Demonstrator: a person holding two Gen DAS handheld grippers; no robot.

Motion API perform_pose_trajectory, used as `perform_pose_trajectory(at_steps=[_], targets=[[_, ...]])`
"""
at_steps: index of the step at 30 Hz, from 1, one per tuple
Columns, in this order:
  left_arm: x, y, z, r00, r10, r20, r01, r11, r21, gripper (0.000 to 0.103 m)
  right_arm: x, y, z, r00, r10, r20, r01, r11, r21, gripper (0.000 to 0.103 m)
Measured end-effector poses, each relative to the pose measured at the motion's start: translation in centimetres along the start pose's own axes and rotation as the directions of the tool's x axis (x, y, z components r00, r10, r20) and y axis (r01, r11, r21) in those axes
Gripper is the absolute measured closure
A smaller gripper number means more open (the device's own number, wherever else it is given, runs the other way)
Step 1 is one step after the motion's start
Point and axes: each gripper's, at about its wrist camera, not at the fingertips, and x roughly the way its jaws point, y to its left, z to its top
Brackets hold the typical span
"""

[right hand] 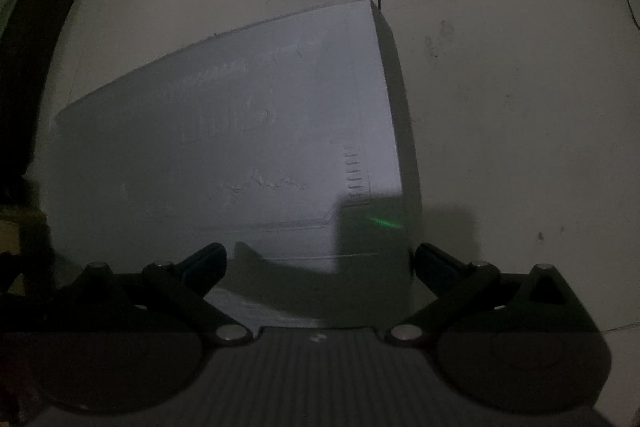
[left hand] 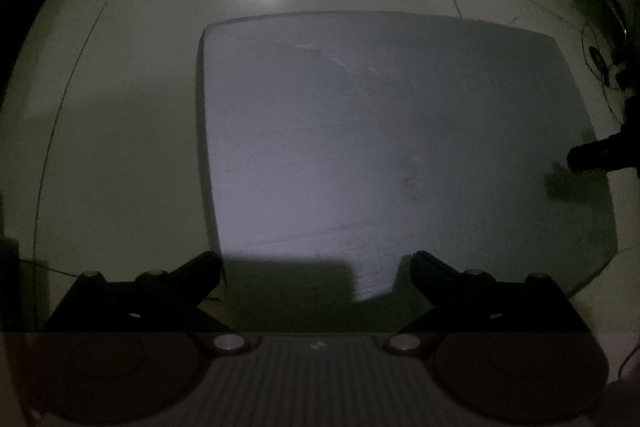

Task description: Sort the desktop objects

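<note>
table: pale grey scuffed flat table top (left hand: 380,131) standing on glossy tiled floor (left hand: 120,107), looking bare; no sortable objects showing, dim light.
handling: cannot be judging weight, stiffness or grip spot, nothing to take yet.
left hand-held gripper (left hand: 316,267): hovering over near left corner, fingers spread, empty.
right hand-held gripper (right hand: 320,259): hanging over near right edge, released, holding nothing.

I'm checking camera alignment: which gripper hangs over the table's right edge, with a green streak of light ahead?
The right gripper: the green streak lies just ahead. The left gripper hangs over the table.
</note>
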Motion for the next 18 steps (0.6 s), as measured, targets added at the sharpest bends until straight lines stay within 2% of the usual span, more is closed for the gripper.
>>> perform_pose_trajectory(at_steps=[2,8,14,18], targets=[[0.0,-0.1,-0.2,1.0,0.007,0.002,-0.007,1.0,0.002,0.002,0.1,0.9,0.1,1.0,-0.004,0.003,0.004,1.0,-0.001,0.0],[-0.6,0.8,-0.1,1.0,-0.002,0.002,0.002,0.999,-0.033,0.002,-0.5,-0.6,-2.5,1.0,-0.01,0.012,0.01,1.0,-0.001,0.0],[-2.9,1.8,0.5,0.999,-0.029,0.044,0.031,0.999,-0.041,0.001,-1.1,0.0,-3.3,1.0,-0.004,0.018,0.004,1.0,0.006,0.001],[-5.0,1.0,1.5,0.998,-0.018,0.052,0.018,1.0,-0.004,0.0,-4.4,-0.2,-3.9,0.999,0.003,0.038,-0.002,1.0,-0.01,0.001]])
